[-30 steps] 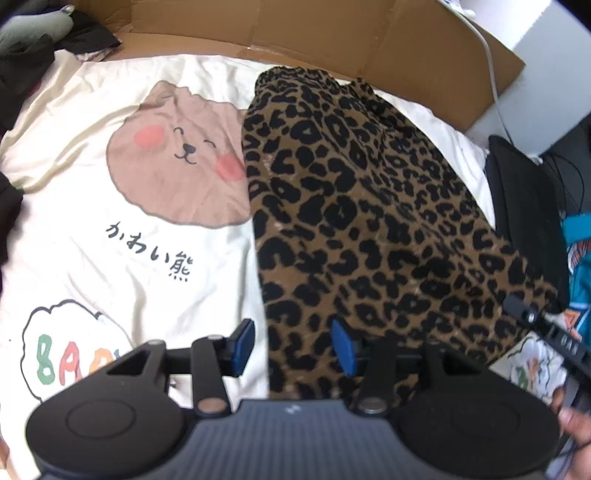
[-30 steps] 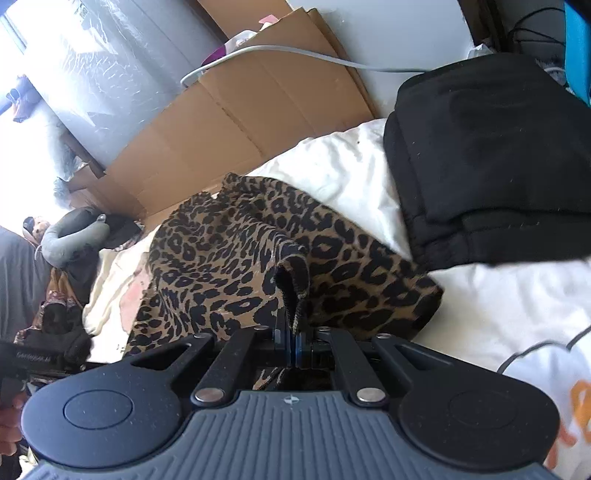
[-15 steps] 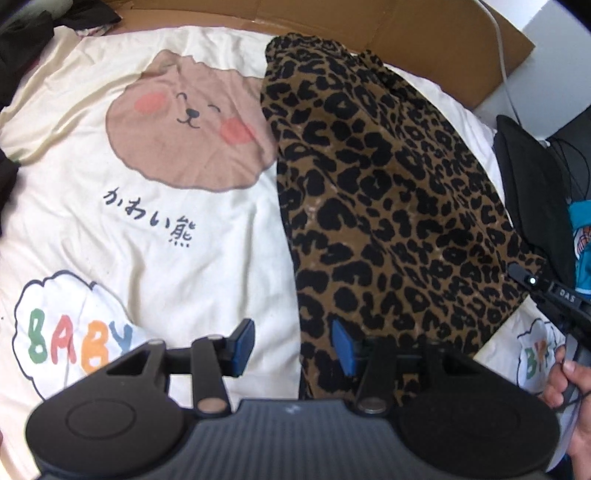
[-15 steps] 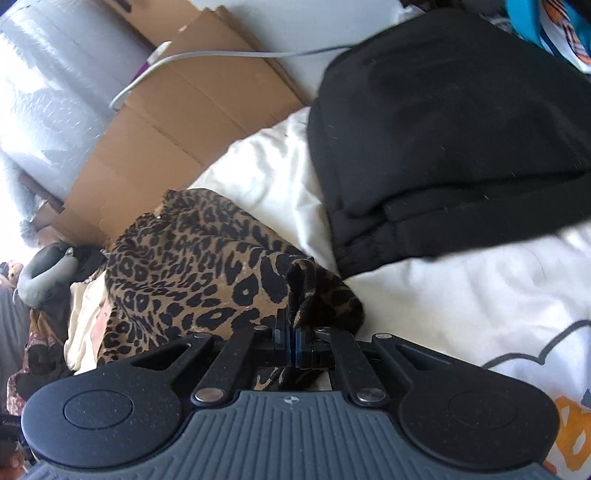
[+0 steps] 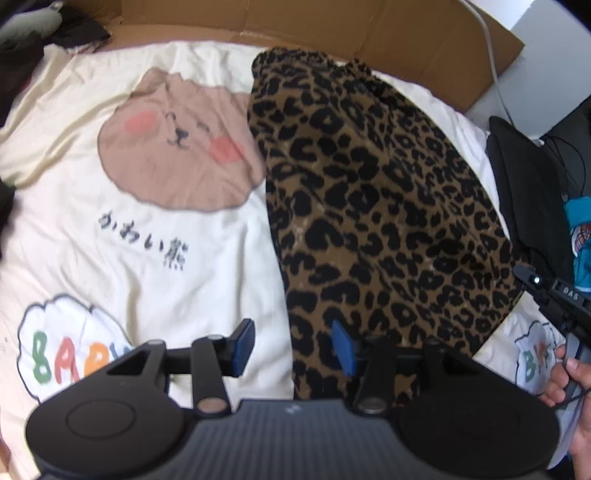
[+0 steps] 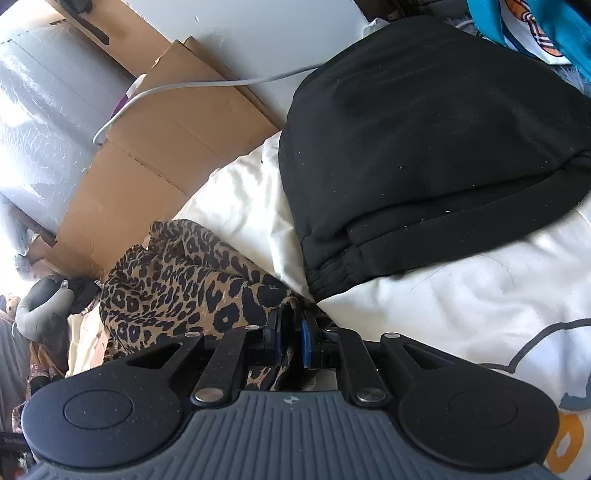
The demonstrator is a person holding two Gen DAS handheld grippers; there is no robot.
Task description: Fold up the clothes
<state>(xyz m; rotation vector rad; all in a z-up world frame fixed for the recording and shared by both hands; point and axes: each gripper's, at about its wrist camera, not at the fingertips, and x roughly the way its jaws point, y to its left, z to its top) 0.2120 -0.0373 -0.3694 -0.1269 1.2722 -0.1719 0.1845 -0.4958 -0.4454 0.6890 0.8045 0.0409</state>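
Here, brown-black leopard-print garment (image 5: 373,206) flat on cream cartoon-print bedsheet (image 5: 155,236); left gripper (image 5: 293,349) wide apart over garment's near edge; right gripper (image 6: 291,341) slightly parted at garment's corner.

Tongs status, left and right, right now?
Left tongs: open, empty, over the leopard-print garment edge.
Right tongs: slightly parted, leopard fabric between; grip cannot be told.

Left gripper (image 5: 291,345): jaws spread wide, straddling the near left edge of the leopard-print garment (image 5: 369,192). Garment lies flat on the cream bear-print sheet (image 5: 122,229). Cardboard (image 5: 295,18) borders the far side.
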